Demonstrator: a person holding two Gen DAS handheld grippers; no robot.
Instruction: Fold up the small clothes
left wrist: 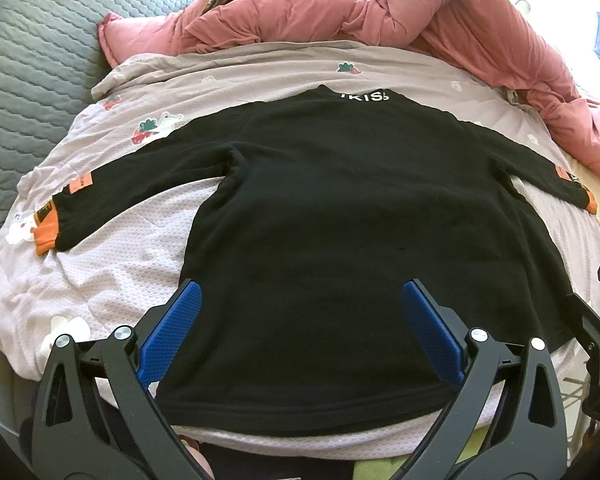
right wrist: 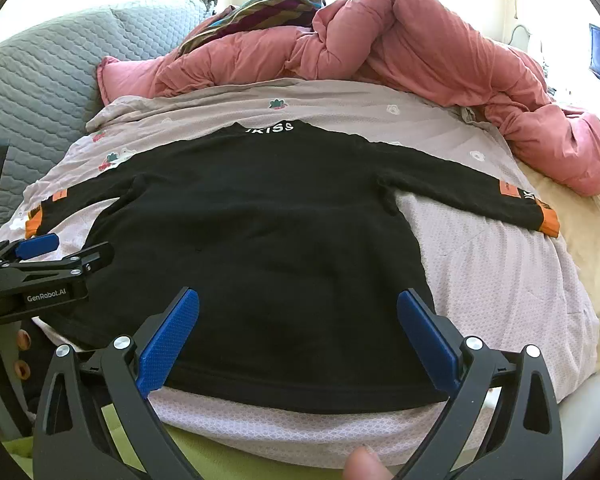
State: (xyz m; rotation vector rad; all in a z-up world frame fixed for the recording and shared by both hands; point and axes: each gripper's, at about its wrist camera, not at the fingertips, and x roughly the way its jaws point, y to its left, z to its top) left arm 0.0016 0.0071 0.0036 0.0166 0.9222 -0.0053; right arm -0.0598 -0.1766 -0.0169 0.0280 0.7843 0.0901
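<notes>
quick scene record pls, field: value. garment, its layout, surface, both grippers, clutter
garment: black sweatshirt, long sleeves, orange cuffs, white lettering at collar
layout: spread flat, sleeves out to both sides, hem toward the cameras, no fold visible
surface: pale printed sheet on a bed
left gripper: open, above the hem, holding nothing
right gripper: open, above the hem, holding nothing
clutter: pink duvet bunched behind the collar; grey quilt at far left
</notes>
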